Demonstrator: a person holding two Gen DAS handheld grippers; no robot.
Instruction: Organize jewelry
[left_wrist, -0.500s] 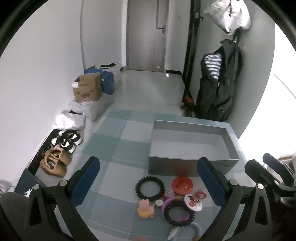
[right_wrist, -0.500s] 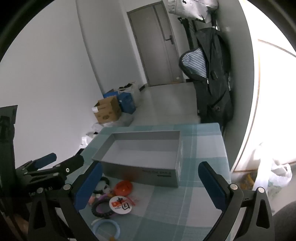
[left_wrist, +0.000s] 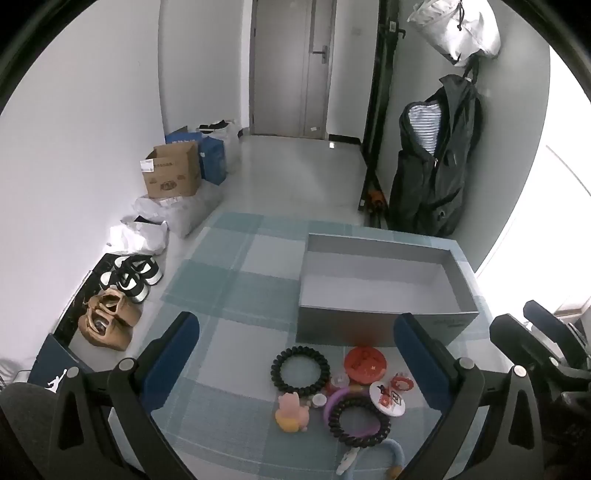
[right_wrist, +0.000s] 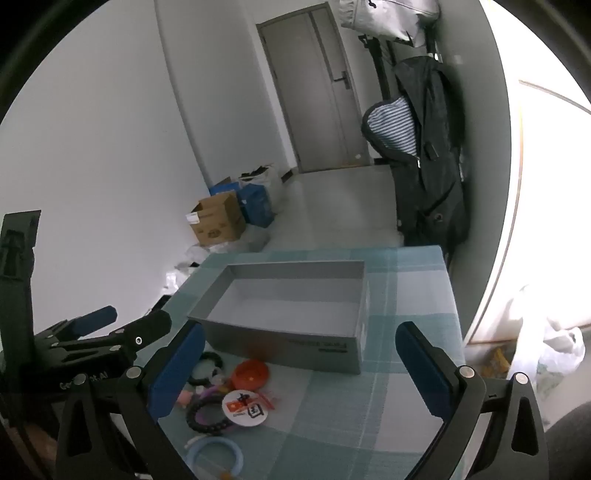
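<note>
An empty grey box (left_wrist: 380, 284) stands on the checked tablecloth; it also shows in the right wrist view (right_wrist: 295, 310). In front of it lie a black spiral ring (left_wrist: 300, 370), a red disc (left_wrist: 365, 365), a white round badge (left_wrist: 388, 398), a second black ring on a purple one (left_wrist: 360, 421), a pink figure (left_wrist: 291, 410) and a light blue bangle (right_wrist: 214, 456). My left gripper (left_wrist: 295, 358) is open above the pile, holding nothing. My right gripper (right_wrist: 299, 365) is open and empty, to the right of the pile, before the box.
The table's left edge (left_wrist: 192, 251) drops to a floor with shoes (left_wrist: 129, 275), a brown bag (left_wrist: 109, 323) and cardboard boxes (left_wrist: 171, 175). A dark jacket (left_wrist: 432, 162) hangs on the wall behind the table. The left gripper shows at the right wrist view's left (right_wrist: 107, 339).
</note>
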